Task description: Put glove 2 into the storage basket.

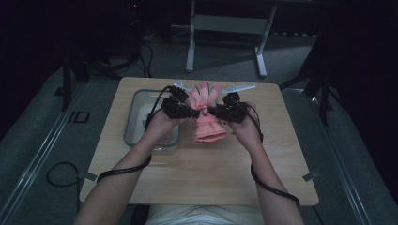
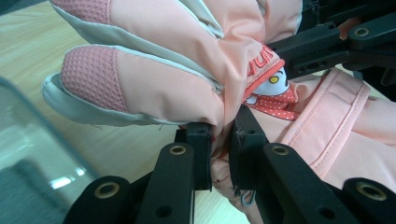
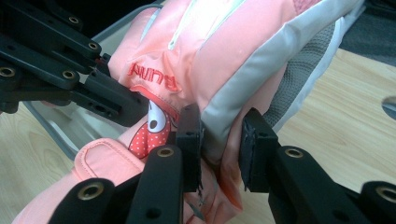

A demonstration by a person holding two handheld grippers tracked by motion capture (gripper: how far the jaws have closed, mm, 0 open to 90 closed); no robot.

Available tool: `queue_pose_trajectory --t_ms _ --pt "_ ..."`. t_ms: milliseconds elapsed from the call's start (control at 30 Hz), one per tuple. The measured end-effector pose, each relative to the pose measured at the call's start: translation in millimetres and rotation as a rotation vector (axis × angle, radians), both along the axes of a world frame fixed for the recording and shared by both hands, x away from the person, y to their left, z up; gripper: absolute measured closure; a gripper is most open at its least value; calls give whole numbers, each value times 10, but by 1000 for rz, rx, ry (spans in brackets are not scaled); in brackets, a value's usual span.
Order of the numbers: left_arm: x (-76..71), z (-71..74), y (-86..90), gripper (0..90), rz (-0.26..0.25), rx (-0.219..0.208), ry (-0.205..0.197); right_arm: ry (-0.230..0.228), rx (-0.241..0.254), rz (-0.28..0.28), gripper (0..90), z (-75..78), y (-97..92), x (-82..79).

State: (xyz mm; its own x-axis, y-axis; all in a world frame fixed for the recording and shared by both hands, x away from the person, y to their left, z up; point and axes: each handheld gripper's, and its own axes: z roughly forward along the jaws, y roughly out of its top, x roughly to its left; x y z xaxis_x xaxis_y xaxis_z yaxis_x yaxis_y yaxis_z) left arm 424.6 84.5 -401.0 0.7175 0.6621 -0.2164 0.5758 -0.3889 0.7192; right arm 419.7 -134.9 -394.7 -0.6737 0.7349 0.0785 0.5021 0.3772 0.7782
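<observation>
A pink padded glove with grey trim and a cartoon patch hangs above the middle of the wooden table, fingers pointing away from me. My left gripper is shut on the glove's left edge near the wrist, its pads pinching the fabric. My right gripper is shut on the glove's right edge, squeezing a thick fold of pink and grey fabric. Both grippers face each other across the glove, which is lifted off the tabletop.
A clear plastic bin stands on the table left of the glove, under my left hand. Cables trail from both grippers along the forearms. A white table frame stands on the floor beyond.
</observation>
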Motion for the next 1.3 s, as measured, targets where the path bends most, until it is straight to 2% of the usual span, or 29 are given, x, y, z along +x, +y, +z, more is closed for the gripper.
queue_pose_trajectory --t_ms 300,333,400,433,467,533,600,733,767,800,833,867,1067,1133,1300 --pt "-28 108 279 801 43 -2 -3 -15 -7 41 722 109 282 48" --pt "-36 133 350 801 51 12 -6 -17 -12 52 722 132 361 63" --pt "-40 141 388 801 58 15 -6 -17 -15 56 722 140 406 71" --pt "-51 157 468 801 71 19 -7 -20 -18 69 722 154 491 88" --pt "-51 157 468 802 71 19 -7 -20 -16 76 722 157 535 98" --pt "-69 174 592 801 89 28 -7 -20 -13 90 722 160 619 117" --pt "-75 176 627 802 96 34 -6 -16 -12 93 722 161 663 121" --pt "-97 165 824 802 128 44 4 -9 -17 127 722 145 879 165" --pt "-97 165 824 801 128 44 4 -10 -19 135 722 142 922 177" --pt "-105 151 909 802 140 41 9 -6 -20 144 722 138 966 189" --pt "-105 151 909 802 140 41 9 -6 -20 144 722 138 966 189" --pt "-116 134 992 802 154 40 10 -2 -23 157 722 130 1051 210" --pt "-156 107 1177 802 196 34 18 6 -38 199 722 118 1307 260" --pt "-183 93 1276 802 220 26 20 10 -42 212 722 119 1379 279" --pt "-209 32 1427 802 243 2 30 12 -55 235 722 103 1551 292"
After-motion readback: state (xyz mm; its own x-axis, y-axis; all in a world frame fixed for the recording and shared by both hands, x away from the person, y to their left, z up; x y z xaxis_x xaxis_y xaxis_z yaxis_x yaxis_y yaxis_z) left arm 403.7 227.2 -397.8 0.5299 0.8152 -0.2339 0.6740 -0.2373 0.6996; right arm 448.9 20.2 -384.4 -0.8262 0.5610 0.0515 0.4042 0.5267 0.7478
